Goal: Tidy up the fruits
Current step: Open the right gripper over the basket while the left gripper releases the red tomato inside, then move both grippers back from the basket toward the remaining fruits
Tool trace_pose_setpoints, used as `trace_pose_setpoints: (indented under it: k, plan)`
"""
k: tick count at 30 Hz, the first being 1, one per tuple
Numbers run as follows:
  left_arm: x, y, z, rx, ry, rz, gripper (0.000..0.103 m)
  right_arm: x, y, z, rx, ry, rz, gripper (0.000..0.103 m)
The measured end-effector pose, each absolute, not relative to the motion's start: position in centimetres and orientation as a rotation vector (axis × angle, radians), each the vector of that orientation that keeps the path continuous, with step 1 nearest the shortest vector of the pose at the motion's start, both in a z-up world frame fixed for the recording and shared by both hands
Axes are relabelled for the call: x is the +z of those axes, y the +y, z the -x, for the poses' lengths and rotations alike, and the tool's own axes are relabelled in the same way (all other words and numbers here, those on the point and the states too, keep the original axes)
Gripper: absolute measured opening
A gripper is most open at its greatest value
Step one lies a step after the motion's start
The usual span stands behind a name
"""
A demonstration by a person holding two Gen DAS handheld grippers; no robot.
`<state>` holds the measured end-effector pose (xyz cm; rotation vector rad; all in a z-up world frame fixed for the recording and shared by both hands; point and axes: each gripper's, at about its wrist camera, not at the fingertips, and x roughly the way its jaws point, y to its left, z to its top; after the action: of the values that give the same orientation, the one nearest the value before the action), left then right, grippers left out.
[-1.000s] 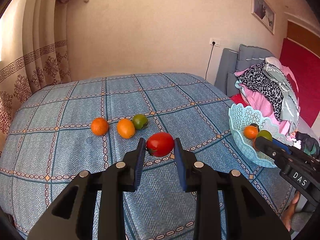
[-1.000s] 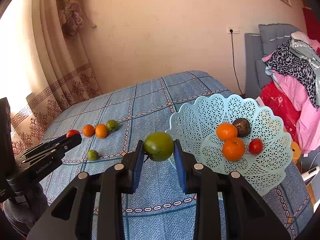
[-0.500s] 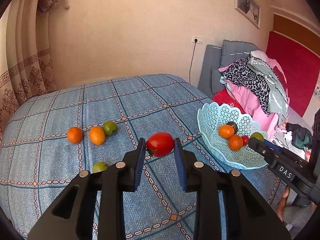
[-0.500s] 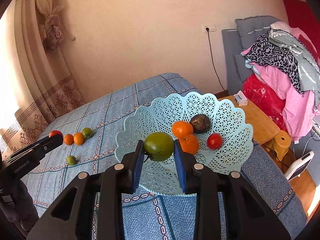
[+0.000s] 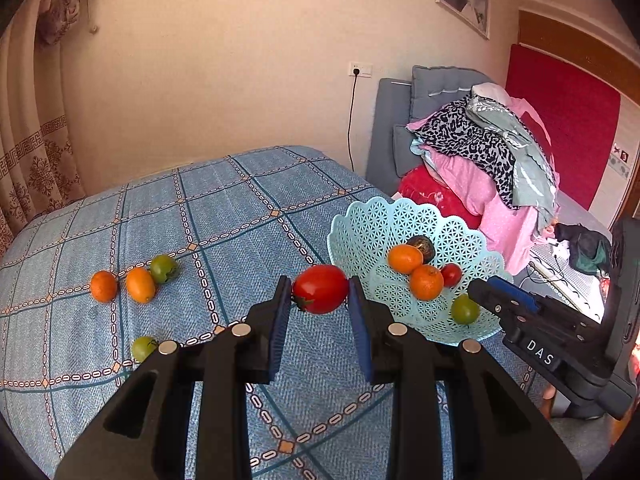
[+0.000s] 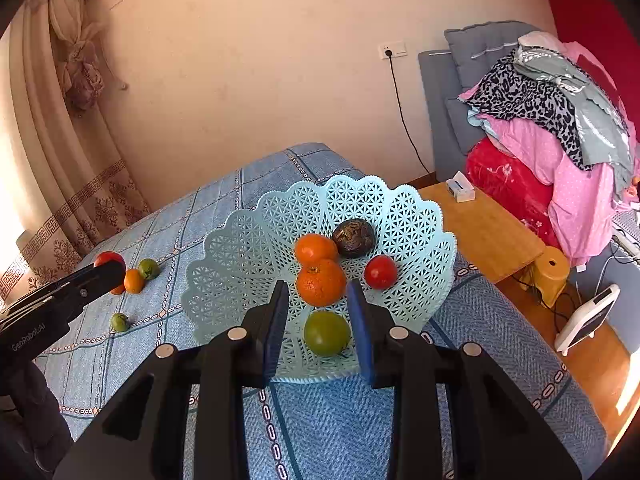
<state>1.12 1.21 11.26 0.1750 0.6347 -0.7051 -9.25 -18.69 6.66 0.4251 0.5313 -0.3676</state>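
Observation:
My left gripper (image 5: 320, 294) is shut on a red tomato (image 5: 320, 286), held above the blue checked bedspread (image 5: 224, 216) just left of the light blue lattice basket (image 5: 360, 232). My right gripper (image 6: 317, 286) hangs open over the basket (image 6: 240, 248). A green tomato (image 6: 327, 332) lies free on the basket floor below its fingers. The basket also holds two oranges (image 6: 320, 282), a dark fruit (image 6: 354, 232) and a small red tomato (image 6: 380, 271). On the bed lie two orange fruits (image 5: 140, 284), a green tomato (image 5: 163, 268) and a small green one (image 5: 142, 347).
A wooden side table (image 6: 480, 232) stands beyond the bed's right edge, with a yellow stool (image 6: 554, 268) and a white device (image 6: 588, 316) on the floor. Piled clothes (image 6: 552, 120) rise at the right. A curtain (image 6: 60, 120) hangs at the left.
My right gripper travelled over the basket, opened, and the green tomato dropped onto the basket floor. My left gripper carried the red tomato rightward, close to the basket.

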Motion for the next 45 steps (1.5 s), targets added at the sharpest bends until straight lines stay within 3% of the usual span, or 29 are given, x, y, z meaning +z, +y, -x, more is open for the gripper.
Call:
trace_pose_setpoints:
  k: [26, 27, 30, 32, 45]
  plan:
    - [9.0, -5.7, -1.3, -0.823, 0.701, -0.241, 0.031, 5.9, -20.2, 10.9, -0.431, 0.502, -0.447, 0.031]
    - [8.9, -5.8, -1.3, -0.825, 0.706, -0.241, 0.034, 5.9, -20.3, 10.9, -0.431, 0.502, -0.448, 0.031]
    - [8.6, -5.7, -1.5, -0.804, 0.705, -0.233, 0.072, 5.8, -20.3, 10.9, -0.432, 0.504, -0.451, 0.034]
    - [8.6, -5.4, -1.7, -0.791, 0.7, -0.222, 0.073, 5.7, -20.2, 10.8, -0.435, 0.503, -0.45, 0.041]
    - [8.2, -2.9, -3.4, -0.718, 0.727, -0.179, 0.081, 6.2, -18.9, 10.4, -0.435, 0.498, -0.409, 0.043]
